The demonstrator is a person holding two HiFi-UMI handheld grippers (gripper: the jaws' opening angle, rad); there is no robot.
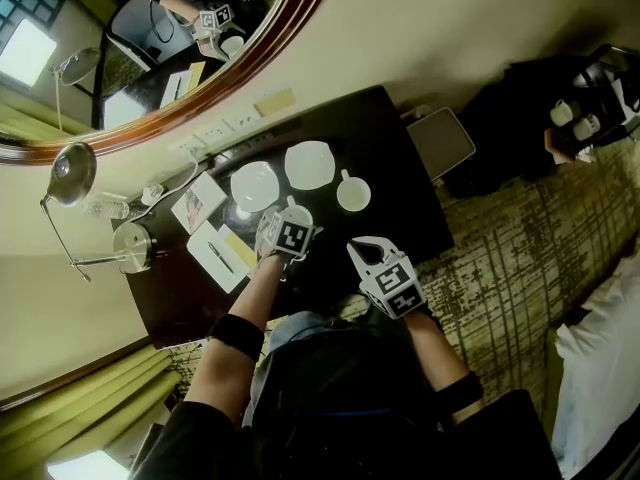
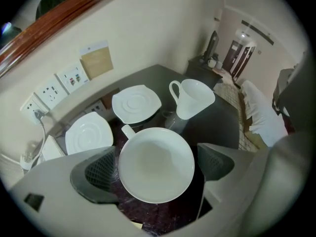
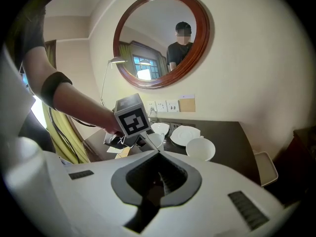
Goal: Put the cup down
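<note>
Left gripper (image 2: 157, 166): we see jaws wide apart, clamping nothing | cup (image 2: 153, 154): upright on the table (image 2: 219, 127) between those jaws, near 2 saucers (image 2: 137, 102) and 1 more cup (image 2: 195, 98) | right gripper (image 3: 160, 174): we read jaws shut, empty

**Cup nearly lost under the gripper**

Head view, centre: the left gripper (image 2: 158, 165) covers most of the cup (image 2: 150, 152). The mirror (image 1: 120, 58) runs off the top edge. Print on the papers (image 1: 200, 206), left of centre, is too small to read.

Left hand-held gripper (image 2: 158, 164) agape, right one (image 3: 158, 181) closed
</note>
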